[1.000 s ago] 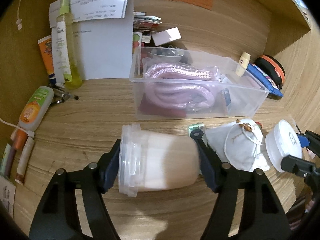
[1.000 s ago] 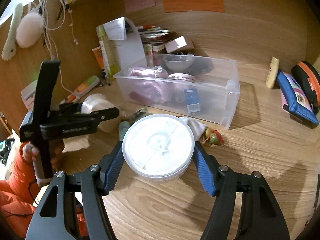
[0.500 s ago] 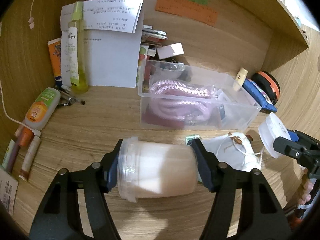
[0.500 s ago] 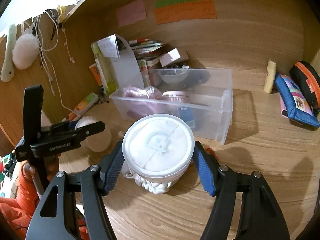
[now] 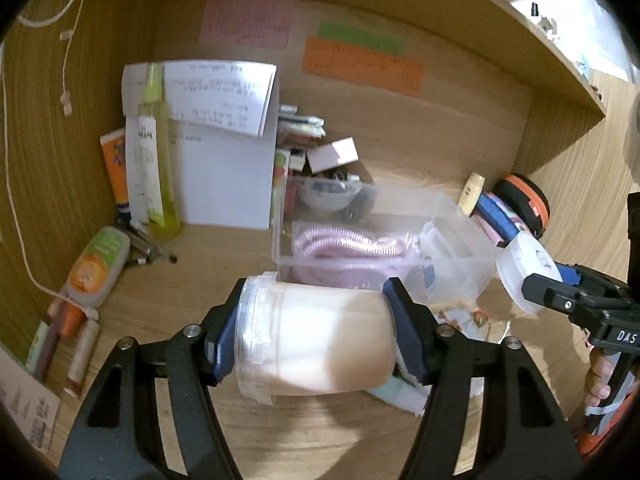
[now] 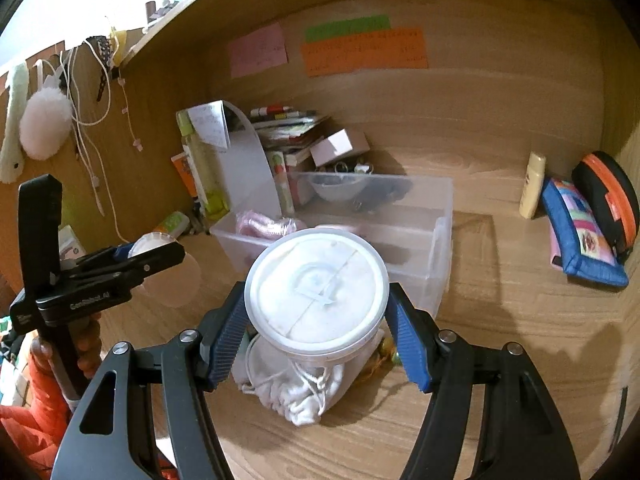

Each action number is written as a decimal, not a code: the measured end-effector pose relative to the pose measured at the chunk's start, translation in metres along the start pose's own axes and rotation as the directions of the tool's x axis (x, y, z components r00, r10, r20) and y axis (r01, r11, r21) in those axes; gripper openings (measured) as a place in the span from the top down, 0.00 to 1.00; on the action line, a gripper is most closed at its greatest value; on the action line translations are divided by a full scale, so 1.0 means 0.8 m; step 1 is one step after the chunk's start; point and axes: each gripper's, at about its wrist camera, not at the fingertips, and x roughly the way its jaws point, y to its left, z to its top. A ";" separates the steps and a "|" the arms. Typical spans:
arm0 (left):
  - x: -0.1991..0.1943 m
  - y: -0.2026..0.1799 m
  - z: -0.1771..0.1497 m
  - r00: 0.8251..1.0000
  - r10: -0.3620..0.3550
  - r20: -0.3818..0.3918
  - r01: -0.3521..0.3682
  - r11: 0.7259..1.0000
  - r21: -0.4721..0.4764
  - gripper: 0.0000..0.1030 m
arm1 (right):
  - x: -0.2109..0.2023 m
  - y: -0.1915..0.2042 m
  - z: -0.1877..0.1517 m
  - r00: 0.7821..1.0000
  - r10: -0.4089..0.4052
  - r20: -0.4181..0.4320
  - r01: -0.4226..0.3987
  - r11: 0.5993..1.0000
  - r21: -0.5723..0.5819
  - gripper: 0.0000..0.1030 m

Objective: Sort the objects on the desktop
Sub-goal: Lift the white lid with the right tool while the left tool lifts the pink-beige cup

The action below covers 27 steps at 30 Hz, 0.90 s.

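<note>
Above worktop [image 6: 520, 320]: my left hand-held gripper [image 5: 316, 340] pinching plastic jar [image 5: 316, 340] sideways, right hand-held gripper [image 6: 316, 316] pinching its lid [image 6: 316, 292]. Step: mid-air capping. Next, judged: align lid with jar mouth, press on.

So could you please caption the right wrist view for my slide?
Right hand-held gripper holds a white lid above the desk.

Writing on the pink note [image 5: 246, 22] and orange note [image 5: 362, 66] is blurred, unreadable. The jar [image 5: 316, 338] hides the clear bin's [image 5: 460, 264] near wall. The lid [image 6: 316, 290] covers most of the white pouch [image 6: 300, 394]. Bowl [image 6: 338, 188] contents indistinct.
</note>
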 end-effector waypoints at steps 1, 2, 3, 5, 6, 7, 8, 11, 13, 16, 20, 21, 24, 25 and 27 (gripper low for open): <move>-0.002 0.000 0.003 1.000 0.001 0.007 -0.001 1.000 0.002 0.36 | 0.000 0.000 0.004 1.000 0.000 0.006 0.000 1.000 -0.002 0.38; -0.003 -0.001 0.007 1.000 0.001 0.014 -0.001 1.000 0.005 0.36 | -0.001 0.001 0.007 1.000 -0.001 0.010 0.001 1.000 -0.006 0.38; -0.005 -0.001 0.011 1.000 -0.001 0.022 0.001 1.000 0.006 0.36 | -0.001 0.001 0.010 1.000 -0.001 0.015 0.001 1.000 -0.008 0.38; -0.007 0.001 0.019 0.999 -0.008 0.037 0.007 1.000 0.007 0.36 | -0.001 0.002 0.018 1.000 -0.002 0.024 0.002 1.000 -0.017 0.38; -0.009 0.001 0.023 0.999 -0.013 0.046 0.013 1.000 0.007 0.36 | -0.001 0.003 0.021 1.000 -0.003 0.028 0.004 1.000 -0.022 0.38; -0.009 0.001 0.027 0.998 -0.017 0.052 0.017 1.000 0.006 0.36 | -0.001 0.004 0.025 0.999 -0.004 0.032 0.005 1.000 -0.028 0.38; -0.010 0.001 0.031 0.998 -0.022 0.058 0.021 1.000 0.007 0.36 | -0.001 0.004 0.029 0.999 -0.005 0.035 0.006 0.999 -0.032 0.38; -0.009 0.001 0.045 0.997 -0.038 0.069 0.037 0.999 0.007 0.36 | 0.003 0.004 0.039 0.999 -0.006 0.044 0.007 0.999 -0.037 0.38; -0.007 0.000 0.054 0.996 -0.043 0.074 0.043 0.999 0.002 0.36 | 0.007 0.003 0.046 0.999 -0.003 0.045 0.005 0.999 -0.042 0.38; -0.002 -0.003 0.064 0.995 -0.058 0.079 0.058 0.998 0.002 0.36 | 0.016 0.003 0.055 0.999 -0.015 0.042 0.018 0.998 -0.060 0.38; 0.009 -0.006 0.077 0.995 -0.072 0.075 0.072 0.997 0.004 0.36 | 0.030 -0.003 0.067 0.999 -0.017 0.033 0.019 0.998 -0.057 0.38; 0.013 -0.008 0.081 0.995 -0.071 0.072 0.071 0.997 0.003 0.37 | 0.033 -0.005 0.070 0.999 -0.021 0.033 0.023 0.998 -0.055 0.38; 0.025 -0.013 0.092 0.995 -0.075 0.065 0.075 0.997 0.004 0.36 | 0.046 -0.014 0.080 0.999 -0.024 0.031 0.026 0.999 -0.043 0.38; 0.029 -0.014 0.095 0.995 -0.077 0.062 0.077 0.997 0.006 0.36 | 0.050 -0.016 0.083 0.999 -0.023 0.028 0.024 0.999 -0.041 0.38; 0.036 -0.019 0.103 0.995 -0.080 0.058 0.080 0.997 0.012 0.36 | 0.058 -0.020 0.089 0.999 -0.031 0.021 0.032 0.999 -0.040 0.38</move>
